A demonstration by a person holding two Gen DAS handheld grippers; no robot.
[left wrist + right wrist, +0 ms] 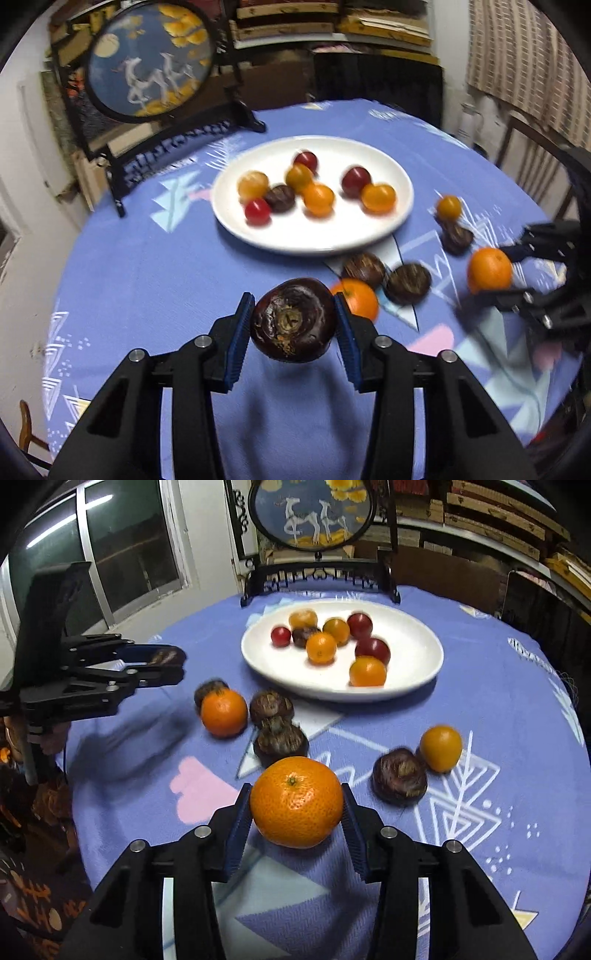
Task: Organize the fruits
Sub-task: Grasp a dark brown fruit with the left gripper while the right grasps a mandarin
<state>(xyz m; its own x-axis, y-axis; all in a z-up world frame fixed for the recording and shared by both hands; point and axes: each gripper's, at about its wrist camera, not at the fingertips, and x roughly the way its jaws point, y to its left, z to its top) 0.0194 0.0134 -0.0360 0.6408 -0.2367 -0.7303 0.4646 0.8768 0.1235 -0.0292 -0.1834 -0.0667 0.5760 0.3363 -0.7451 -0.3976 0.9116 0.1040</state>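
Note:
My left gripper (294, 320) is shut on a dark brown water chestnut (293, 319) and holds it above the blue tablecloth. It also shows in the right wrist view (168, 664) at the left. My right gripper (296, 806) is shut on an orange mandarin (296, 801), held above the cloth; it shows at the right of the left wrist view (489, 273). A white plate (369, 236) (413, 657) holds several small red, orange and dark fruits. Loose on the cloth lie another mandarin (224, 712), several water chestnuts (271, 705) and a small orange fruit (440, 747).
A round embroidered screen on a black stand (314, 517) stands behind the plate at the table's far edge. The round table's cloth (498, 701) drops off at all sides. A window (122, 546) is at the left, shelves with boxes (498, 528) at the back right.

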